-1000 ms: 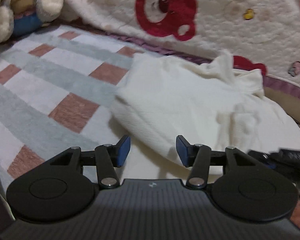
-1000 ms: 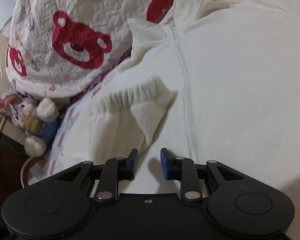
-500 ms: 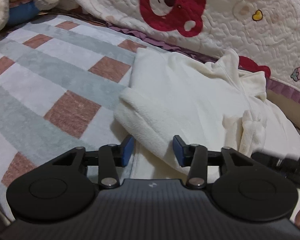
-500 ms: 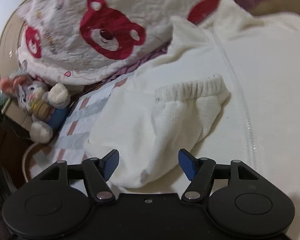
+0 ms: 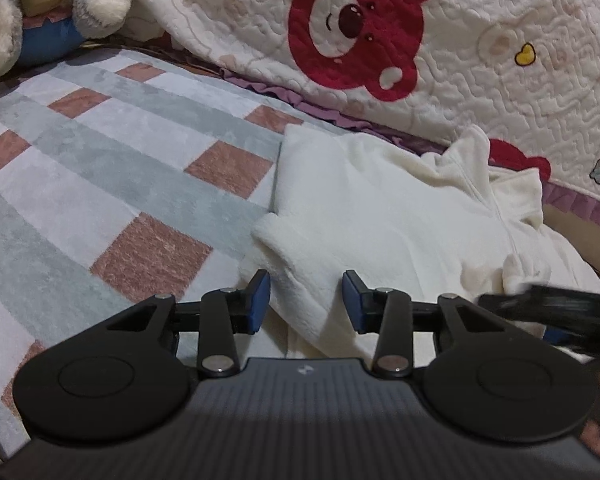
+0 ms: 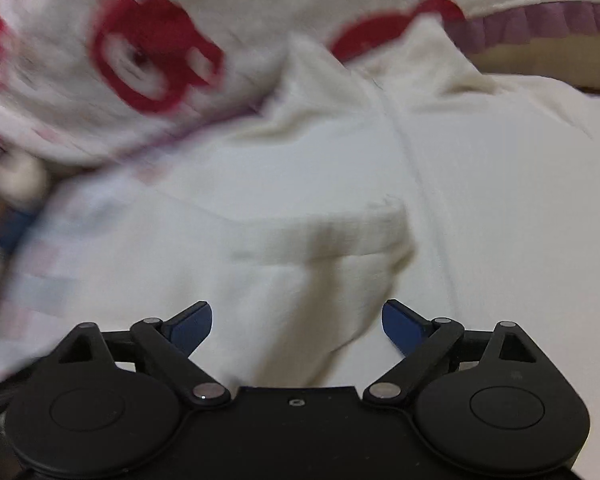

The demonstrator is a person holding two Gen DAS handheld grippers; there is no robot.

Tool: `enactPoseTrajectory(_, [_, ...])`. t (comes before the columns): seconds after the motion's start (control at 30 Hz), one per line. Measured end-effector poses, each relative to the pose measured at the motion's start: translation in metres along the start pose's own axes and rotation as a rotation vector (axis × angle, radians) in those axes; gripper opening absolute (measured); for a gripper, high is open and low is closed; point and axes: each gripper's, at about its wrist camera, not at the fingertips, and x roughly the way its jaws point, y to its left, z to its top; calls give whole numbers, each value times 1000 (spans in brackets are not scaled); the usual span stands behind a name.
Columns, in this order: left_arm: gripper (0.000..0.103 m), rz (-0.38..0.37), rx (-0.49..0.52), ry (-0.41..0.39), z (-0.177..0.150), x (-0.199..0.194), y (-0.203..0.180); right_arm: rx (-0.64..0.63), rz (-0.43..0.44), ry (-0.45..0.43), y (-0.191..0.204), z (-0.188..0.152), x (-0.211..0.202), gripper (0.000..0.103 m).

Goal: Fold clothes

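Right tool (image 6: 297, 326) spread wider since earlier; sleeve (image 6: 320, 264) released on jacket (image 6: 480, 200).

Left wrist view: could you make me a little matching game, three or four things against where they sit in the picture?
Things:
1. cream fleece zip-up jacket
2. white quilted blanket with red bear faces
3. plush toy with fluffy white paws
4. grey, white and brown checked bed cover

Places:
A. top left corner
B. spread across the left
C. along the top and right
D. centre, part of it between the left tongs

Pairs: 1-D, 2-C, 3-A, 4-B
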Motion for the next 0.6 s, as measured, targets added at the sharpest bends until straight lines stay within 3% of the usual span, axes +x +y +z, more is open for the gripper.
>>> enactPoseTrajectory(0.03, [39,6,4,-14,0,-2,-1,-20,-20,-9,0,6,6,54])
enactPoseTrajectory(0.1, [40,15,21,-45,1,-6,-3,-70,28,-61,1,23,1,25])
enactPoseTrajectory(0.13, [40,19,24,-60,2,-8,-3,-99,68,-116,0,32,-9,25])
enactPoseTrajectory(0.23, [42,10,33,-83,2,-11,-6,-173,138,-411,-13,56,-65,25])
enactPoseTrajectory(0.27, [43,2,43,-78,2,-10,-8,-182,134,-501,-22,61,-82,25])
enactPoseTrajectory(0.33, [47,-14,62,-70,0,-8,-11,-168,46,-608,-45,67,-100,26])
enactPoseTrajectory(0.4, [48,-31,82,-61,-2,-6,-15,-153,-117,-639,-75,67,-96,28])
enactPoseTrajectory(0.43, [48,-39,91,-57,-2,-5,-17,-140,-177,-602,-90,65,-86,29])
enactPoseTrajectory(0.5, [48,-52,120,-44,-5,-2,-22,-77,-206,-512,-121,57,-64,29])
enactPoseTrajectory(0.6, [48,-36,259,-2,-17,7,-39,83,-142,-452,-153,44,-46,31])
